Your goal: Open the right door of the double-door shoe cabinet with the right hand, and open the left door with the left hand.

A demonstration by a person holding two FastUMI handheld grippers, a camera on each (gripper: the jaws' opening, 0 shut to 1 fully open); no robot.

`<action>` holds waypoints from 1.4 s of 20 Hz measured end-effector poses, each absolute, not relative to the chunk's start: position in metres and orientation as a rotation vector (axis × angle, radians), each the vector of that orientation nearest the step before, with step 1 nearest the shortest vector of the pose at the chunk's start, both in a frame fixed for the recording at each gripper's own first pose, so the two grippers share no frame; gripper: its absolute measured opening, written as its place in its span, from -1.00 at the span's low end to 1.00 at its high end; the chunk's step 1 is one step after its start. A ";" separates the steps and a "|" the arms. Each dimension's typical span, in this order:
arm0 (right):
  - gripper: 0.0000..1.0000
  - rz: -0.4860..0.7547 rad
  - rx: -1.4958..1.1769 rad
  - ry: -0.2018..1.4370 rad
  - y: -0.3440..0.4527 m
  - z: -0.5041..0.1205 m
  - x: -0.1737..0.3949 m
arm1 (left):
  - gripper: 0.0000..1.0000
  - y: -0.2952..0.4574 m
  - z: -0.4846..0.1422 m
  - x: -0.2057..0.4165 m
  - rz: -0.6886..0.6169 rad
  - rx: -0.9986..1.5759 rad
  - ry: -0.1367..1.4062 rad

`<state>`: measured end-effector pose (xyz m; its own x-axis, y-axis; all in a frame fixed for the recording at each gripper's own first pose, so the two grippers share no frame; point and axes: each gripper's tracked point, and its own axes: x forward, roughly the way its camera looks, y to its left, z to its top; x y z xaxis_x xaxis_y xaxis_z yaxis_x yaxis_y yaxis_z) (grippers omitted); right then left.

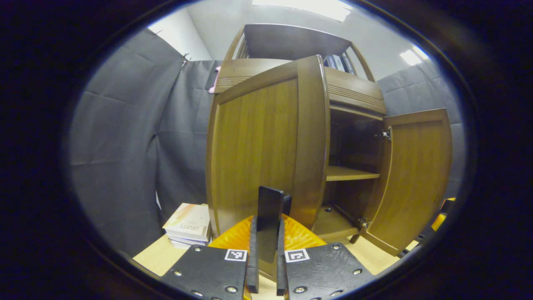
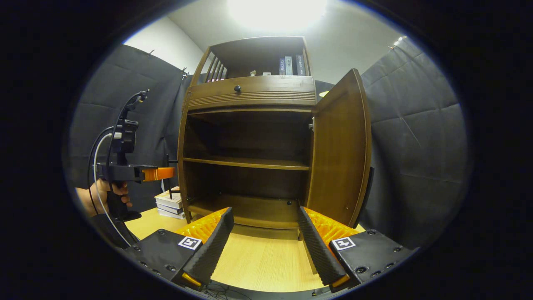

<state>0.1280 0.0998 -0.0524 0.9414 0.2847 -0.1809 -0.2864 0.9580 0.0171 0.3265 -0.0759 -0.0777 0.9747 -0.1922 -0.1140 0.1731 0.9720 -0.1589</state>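
Observation:
The brown shoe cabinet [image 2: 250,96] stands on a light wooden table with both doors swung out. Its left door [image 1: 254,150] faces me in the left gripper view, and my left gripper [image 1: 267,233] is shut on that door's dark upright handle [image 1: 270,204]. In the right gripper view the left gripper [image 2: 160,173], held by a hand [image 2: 89,198], sits at the cabinet's left edge. The right door [image 2: 341,154] stands wide open, also seen as the right door [image 1: 416,179]. My right gripper [image 2: 266,250] hangs open in front of the bare shelves [image 2: 245,163], holding nothing.
A stack of books [image 2: 168,202] lies on the table [image 2: 258,262] left of the cabinet, also seen as the stack [image 1: 189,225]. A drawer with a knob [image 2: 237,88] and a top shelf with books [image 2: 289,66] sit above. Black cloth walls close in on both sides.

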 end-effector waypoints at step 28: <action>0.94 0.344 -0.006 0.154 0.138 -0.033 0.126 | -0.78 0.038 -0.089 0.312 0.061 -0.041 0.097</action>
<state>0.1262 0.1383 -0.0328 0.9297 0.3358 -0.1515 -0.3367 0.9414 0.0202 0.3120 0.0378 -0.0894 0.9934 0.0585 -0.0983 -0.0625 0.9973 -0.0381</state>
